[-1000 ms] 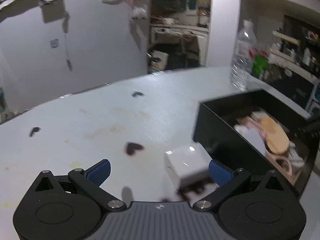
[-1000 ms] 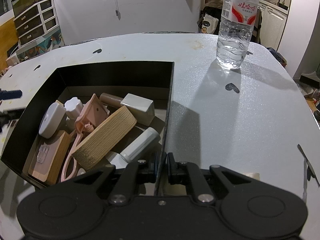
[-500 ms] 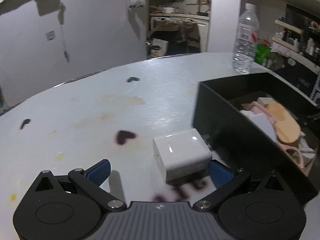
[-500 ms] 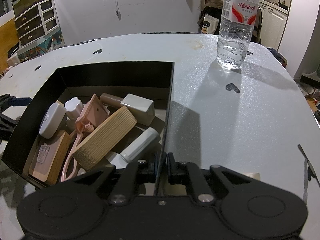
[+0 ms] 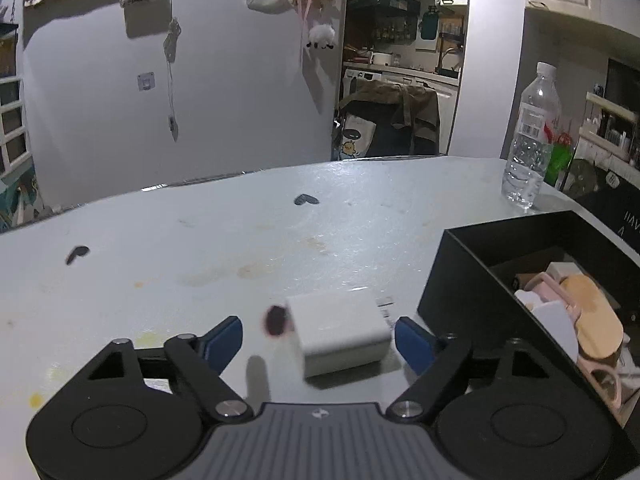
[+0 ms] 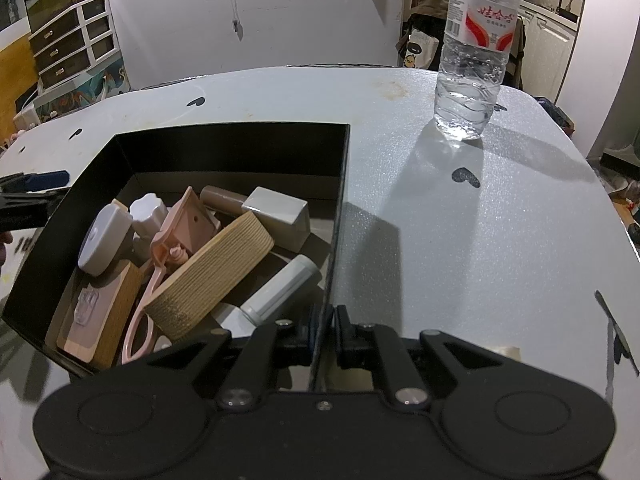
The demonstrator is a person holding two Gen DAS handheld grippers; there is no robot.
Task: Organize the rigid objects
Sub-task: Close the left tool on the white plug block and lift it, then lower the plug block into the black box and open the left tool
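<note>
A white plug-in charger block (image 5: 339, 332) lies on the white table, between the blue pads of my open left gripper (image 5: 318, 338), nearer the right pad; neither pad touches it. A black box (image 5: 464, 280) stands just right of it. In the right wrist view the black box (image 6: 232, 148) holds several rigid items, among them a round wooden disc (image 6: 212, 276), a pink piece (image 6: 188, 220) and a grey block (image 6: 280, 216). My right gripper (image 6: 323, 326) is shut on the box's near right wall. The left gripper's blue tip (image 6: 44, 180) shows left of the box.
A clear water bottle (image 6: 472, 52) stands on the table behind and right of the box; it also shows in the left wrist view (image 5: 530, 140). Dark heart-shaped marks (image 5: 306, 199) and stains dot the tabletop. The table's right edge (image 6: 624, 216) curves nearby.
My left gripper has moved forward and levelled, bringing the charger block further between its pads. The right gripper and box have stayed still.
</note>
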